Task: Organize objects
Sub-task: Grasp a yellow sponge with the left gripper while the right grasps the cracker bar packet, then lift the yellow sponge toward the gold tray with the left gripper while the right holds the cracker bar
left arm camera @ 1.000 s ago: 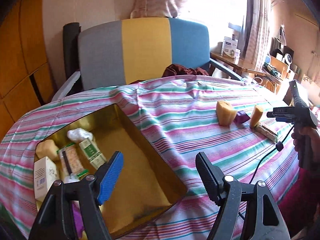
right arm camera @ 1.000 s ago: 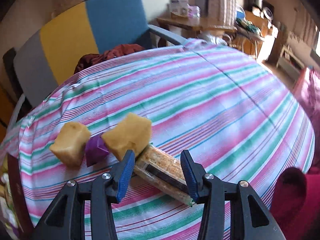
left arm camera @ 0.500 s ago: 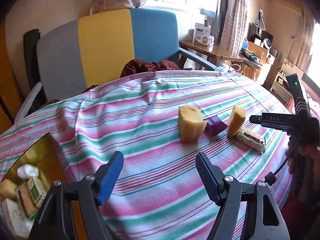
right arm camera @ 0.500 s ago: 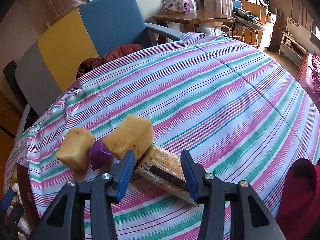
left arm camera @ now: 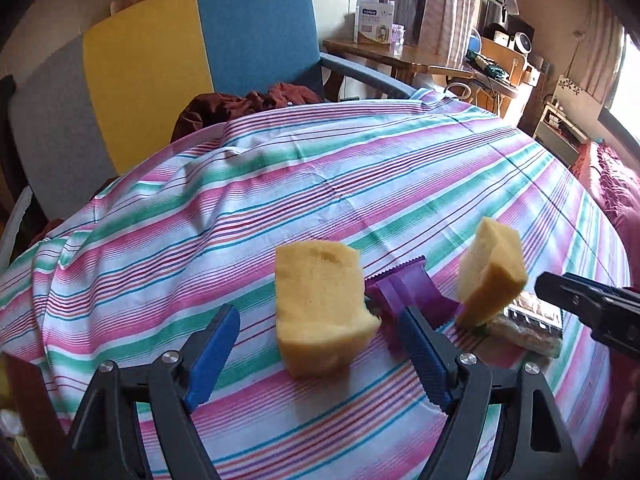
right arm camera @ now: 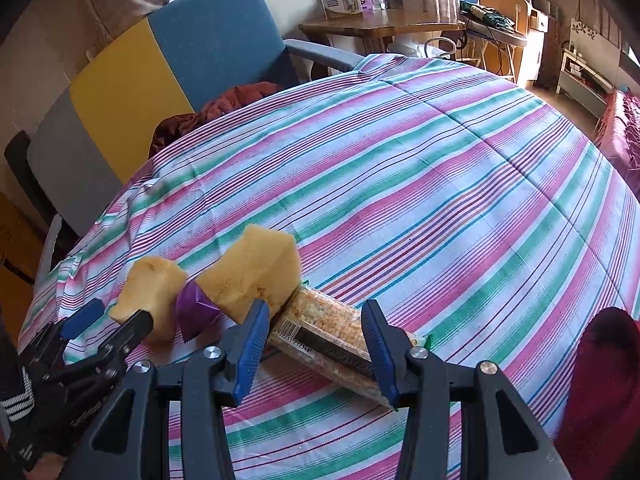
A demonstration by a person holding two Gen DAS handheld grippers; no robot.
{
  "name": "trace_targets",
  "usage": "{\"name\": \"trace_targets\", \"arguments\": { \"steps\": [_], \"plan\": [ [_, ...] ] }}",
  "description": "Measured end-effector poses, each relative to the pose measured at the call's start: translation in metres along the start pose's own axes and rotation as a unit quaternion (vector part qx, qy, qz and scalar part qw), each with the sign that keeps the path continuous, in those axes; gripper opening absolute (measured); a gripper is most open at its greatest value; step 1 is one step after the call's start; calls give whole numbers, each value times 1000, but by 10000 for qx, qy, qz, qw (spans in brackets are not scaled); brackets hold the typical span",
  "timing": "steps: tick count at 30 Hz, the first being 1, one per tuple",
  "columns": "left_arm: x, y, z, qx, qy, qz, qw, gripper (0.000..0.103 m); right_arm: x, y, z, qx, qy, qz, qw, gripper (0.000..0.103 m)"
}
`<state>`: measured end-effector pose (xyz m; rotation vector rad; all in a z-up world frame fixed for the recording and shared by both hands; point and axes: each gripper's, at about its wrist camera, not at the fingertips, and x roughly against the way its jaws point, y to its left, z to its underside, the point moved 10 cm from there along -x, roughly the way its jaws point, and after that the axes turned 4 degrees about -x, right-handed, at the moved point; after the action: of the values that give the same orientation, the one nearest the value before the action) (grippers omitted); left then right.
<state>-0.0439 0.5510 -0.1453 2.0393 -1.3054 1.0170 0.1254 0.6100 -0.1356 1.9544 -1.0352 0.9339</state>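
Observation:
Two yellow sponges, a purple packet and a clear-wrapped snack bar lie together on the striped tablecloth. In the left wrist view my left gripper (left arm camera: 320,344) is open with the nearer sponge (left arm camera: 320,304) between its fingers; the purple packet (left arm camera: 408,292), the second sponge (left arm camera: 490,276) and the snack bar (left arm camera: 528,324) lie to its right. In the right wrist view my right gripper (right arm camera: 316,344) is open astride the snack bar (right arm camera: 332,340). The second sponge (right arm camera: 252,276), the purple packet (right arm camera: 194,304) and the first sponge (right arm camera: 154,292) lie to the left.
A grey, yellow and blue chair (left arm camera: 168,52) with a dark red cloth (left arm camera: 244,104) stands behind the table. A wooden side table (right arm camera: 372,28) with boxes is beyond. The tin's edge (left arm camera: 20,384) shows at the lower left.
My left gripper has swung right, away from the gold tin, and come up to the nearer sponge. My right gripper has stayed astride the snack bar, a little closer.

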Motion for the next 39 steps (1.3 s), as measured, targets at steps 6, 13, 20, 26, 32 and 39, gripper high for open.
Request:
{"name": "trace_targets", "arguments": {
  "steps": [6,13,20,26,32,39],
  "plan": [
    [-23,10,4,436,111,449,9980,49,-4,0,0,19,30,54,10000,48],
    [29,8,55,486,-317,306,9978,48,-5,-6,-2,8,-6,184,9998,48],
    [74,7,116,469,-674,-4,9966,48,-8,-11,-2,-58,33,280,9996,48],
    [81,2,127,267,-963,-149,9949,48,-13,-15,1,-96,125,372,9992,48],
    [71,9,125,491,-901,2,9947,48,-17,-16,3,-99,192,427,9989,48],
    [61,9,131,518,-711,11,9961,48,-23,-21,5,-150,297,508,9982,49]
  ]
}}
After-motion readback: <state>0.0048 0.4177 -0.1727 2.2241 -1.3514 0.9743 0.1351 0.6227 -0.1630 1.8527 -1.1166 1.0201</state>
